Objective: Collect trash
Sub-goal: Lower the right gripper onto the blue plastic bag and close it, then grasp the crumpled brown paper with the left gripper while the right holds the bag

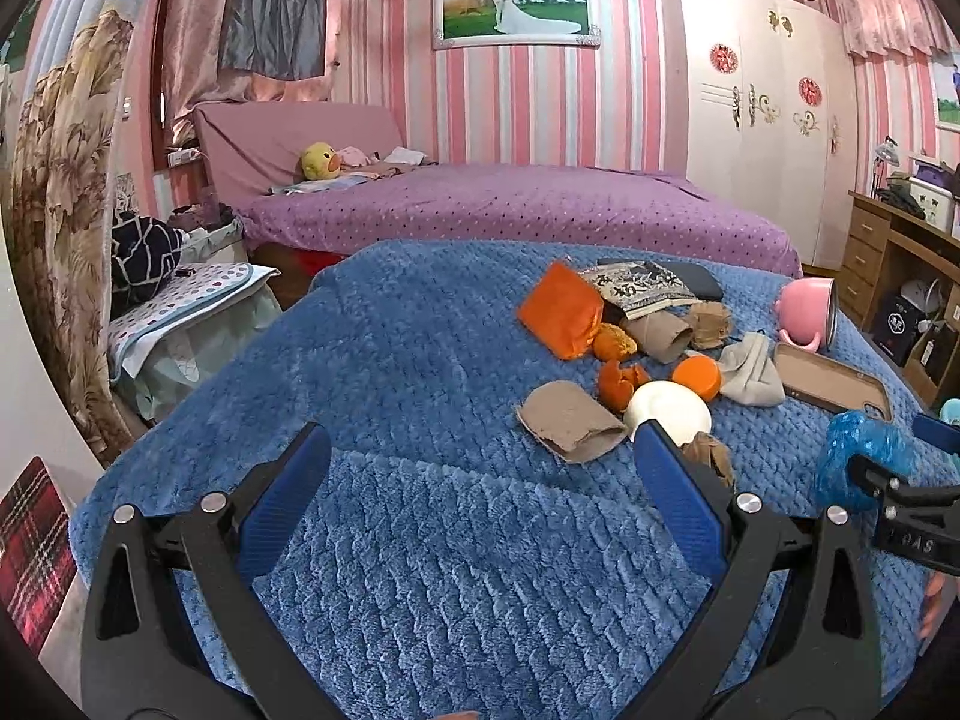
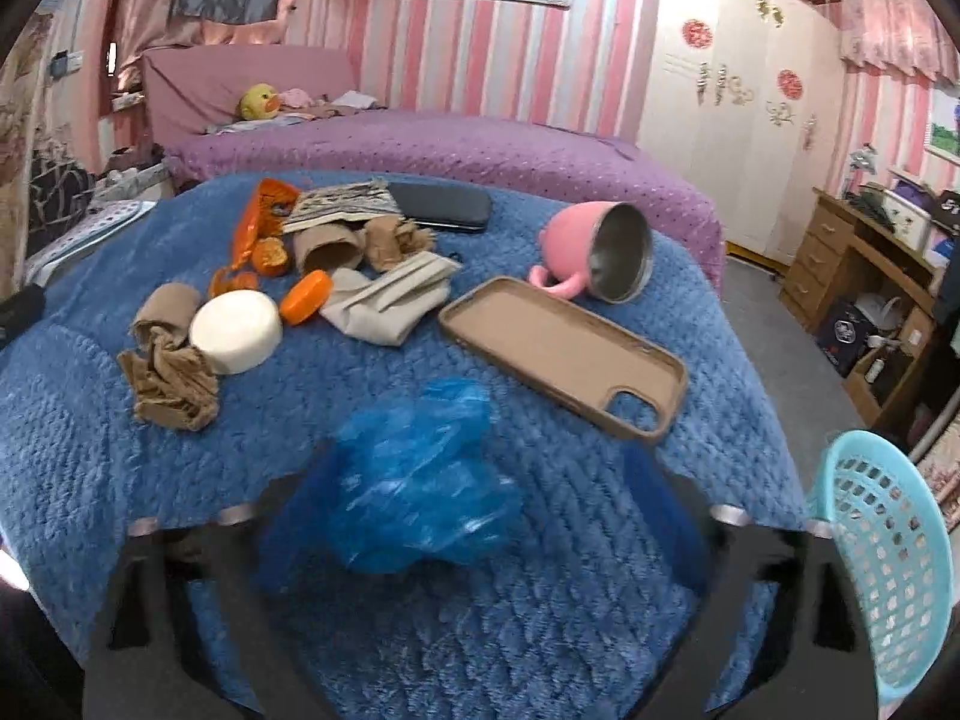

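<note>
A crumpled blue plastic bag (image 2: 414, 480) lies on the blue blanket (image 2: 540, 600) between the fingers of my right gripper (image 2: 483, 459). The left finger is against the bag and the right finger stands apart from it, so the jaws are open. My left gripper (image 1: 480, 438) is open over bare blanket with nothing between its fingers. Just beyond its right fingertip lie a torn cardboard tube (image 1: 570, 426) and a white round lid (image 1: 669, 411). Orange peel (image 1: 621, 381), an orange cap (image 1: 699, 377), an orange packet (image 1: 561, 318) and crumpled brown paper (image 2: 171, 387) are scattered behind.
A tan phone case (image 2: 564, 354), a tipped pink mug (image 2: 594, 252), a grey cloth (image 2: 390, 300) and a dark case (image 2: 441, 207) share the blanket. A light blue basket (image 2: 888, 570) stands off the front right edge. A purple bed (image 1: 510, 204) lies behind.
</note>
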A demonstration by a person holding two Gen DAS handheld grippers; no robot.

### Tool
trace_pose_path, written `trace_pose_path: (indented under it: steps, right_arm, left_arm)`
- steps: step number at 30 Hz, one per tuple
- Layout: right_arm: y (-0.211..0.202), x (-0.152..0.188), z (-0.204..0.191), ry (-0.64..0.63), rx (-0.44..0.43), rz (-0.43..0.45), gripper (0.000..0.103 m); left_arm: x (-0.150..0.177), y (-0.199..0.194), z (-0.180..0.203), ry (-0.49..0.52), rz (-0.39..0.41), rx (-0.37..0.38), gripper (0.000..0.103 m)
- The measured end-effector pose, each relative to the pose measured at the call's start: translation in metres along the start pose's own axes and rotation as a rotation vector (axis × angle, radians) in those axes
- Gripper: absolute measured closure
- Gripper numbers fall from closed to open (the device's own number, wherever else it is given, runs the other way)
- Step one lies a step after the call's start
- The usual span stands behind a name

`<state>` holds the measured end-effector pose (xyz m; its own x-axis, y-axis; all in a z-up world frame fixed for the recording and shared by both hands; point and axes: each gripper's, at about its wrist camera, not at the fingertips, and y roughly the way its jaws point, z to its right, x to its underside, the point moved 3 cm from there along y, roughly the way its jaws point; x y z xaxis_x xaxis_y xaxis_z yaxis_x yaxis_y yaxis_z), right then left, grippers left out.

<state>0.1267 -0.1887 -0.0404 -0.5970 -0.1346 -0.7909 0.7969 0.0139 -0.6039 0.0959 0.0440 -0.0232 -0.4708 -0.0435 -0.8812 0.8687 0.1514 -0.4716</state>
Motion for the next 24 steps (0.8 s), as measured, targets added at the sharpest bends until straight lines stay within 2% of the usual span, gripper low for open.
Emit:
trace_pose_path:
  steps: [1,2,3,4,6,10,14,24]
  right_arm:
    - [0.001,0.000,-0.001,-0.001,-0.016,-0.009,0.042]
    - [0.003,0.001,-0.003,-0.003,-0.033,-0.015,0.048]
    - [0.004,0.002,-0.006,-0.013,-0.058,-0.018,0.061]
    - [0.005,0.003,-0.009,-0.030,-0.072,-0.016,0.067]
    - [0.005,0.004,-0.013,-0.060,-0.092,-0.006,0.074]
    - [-0.004,-0.001,-0.005,-0.043,-0.110,0.029,0.077]
    - [-0.019,-0.003,0.012,-0.019,-0.082,0.082,0.077]
    - [-0.025,0.004,0.049,-0.004,-0.026,0.085,0.077]
  left_arm:
    - [0.001,0.000,0.001,0.002,-0.001,-0.001,0.005]
    - [0.001,0.001,0.001,0.002,-0.002,-0.001,0.005]
    - [0.001,0.001,0.003,0.001,-0.003,0.001,0.005]
    - [0.002,0.002,0.004,0.002,-0.005,0.004,0.005]
    - [0.003,0.004,0.006,0.003,-0.010,0.005,0.005]
    - [0.005,0.009,0.013,0.007,-0.029,0.016,0.005]
    - [0.009,0.016,0.023,0.002,-0.060,0.043,0.005]
    - [0.017,0.033,0.077,0.005,-0.151,0.147,0.005]
